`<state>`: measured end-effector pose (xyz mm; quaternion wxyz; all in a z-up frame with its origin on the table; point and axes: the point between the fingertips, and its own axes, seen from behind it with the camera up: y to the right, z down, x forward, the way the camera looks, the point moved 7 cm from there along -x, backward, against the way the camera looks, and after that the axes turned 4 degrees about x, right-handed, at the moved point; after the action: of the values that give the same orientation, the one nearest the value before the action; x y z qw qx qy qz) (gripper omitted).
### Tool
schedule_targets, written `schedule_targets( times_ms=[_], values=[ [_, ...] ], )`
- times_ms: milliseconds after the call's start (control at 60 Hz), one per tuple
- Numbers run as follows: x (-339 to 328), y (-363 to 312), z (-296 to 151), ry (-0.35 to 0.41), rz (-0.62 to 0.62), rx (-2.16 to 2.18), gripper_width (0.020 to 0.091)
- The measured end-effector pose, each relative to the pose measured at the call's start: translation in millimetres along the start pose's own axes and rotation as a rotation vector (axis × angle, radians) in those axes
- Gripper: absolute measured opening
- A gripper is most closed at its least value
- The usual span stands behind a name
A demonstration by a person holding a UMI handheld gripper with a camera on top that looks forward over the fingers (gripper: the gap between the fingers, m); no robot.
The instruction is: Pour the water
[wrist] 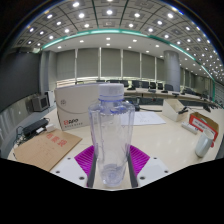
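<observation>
A clear plastic bottle (110, 128) with a white cap stands upright between my gripper's (111, 160) two fingers. Both magenta pads (86, 157) lie against the bottle's lower sides, left and right, so the gripper is shut on it. The bottle looks nearly empty; its base sits low between the fingers and hides the table just ahead. A white cup-like container (203, 143) lies further off to the right on the table.
A brown cardboard sheet (45, 147) lies to the left on the white table (160, 135). A white box (76, 108) stands behind the bottle. A red-and-white box (203, 120) sits at the right. Office desks and monitors fill the background.
</observation>
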<state>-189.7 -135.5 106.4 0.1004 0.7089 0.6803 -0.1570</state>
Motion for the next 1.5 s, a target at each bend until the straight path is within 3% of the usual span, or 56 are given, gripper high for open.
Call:
schedule_targets(
  times_ms=[167, 250, 283, 533, 850, 983, 1283, 1500],
  values=[
    [-4, 3, 0, 0.003, -0.007, 0.009, 0.0365],
    [-11, 4, -8, 0.001, -0.027, 0.031, 0.0362],
    [-15, 6, -14, 0.006, -0.039, 0.047, 0.032],
    [-48, 31, -96, 0.066, -0.123, 0.385, 0.0319],
    [-68, 133, -169, 0.141, -0.378, 1.129, 0.0317],
    [-72, 181, -170, 0.141, -0.459, 1.435, 0.0317],
    [-37, 261, -116, 0.077, -0.596, 1.983, 0.0315],
    [-27, 282, -104, 0.045, -0.605, 2.084, 0.0316]
  ],
)
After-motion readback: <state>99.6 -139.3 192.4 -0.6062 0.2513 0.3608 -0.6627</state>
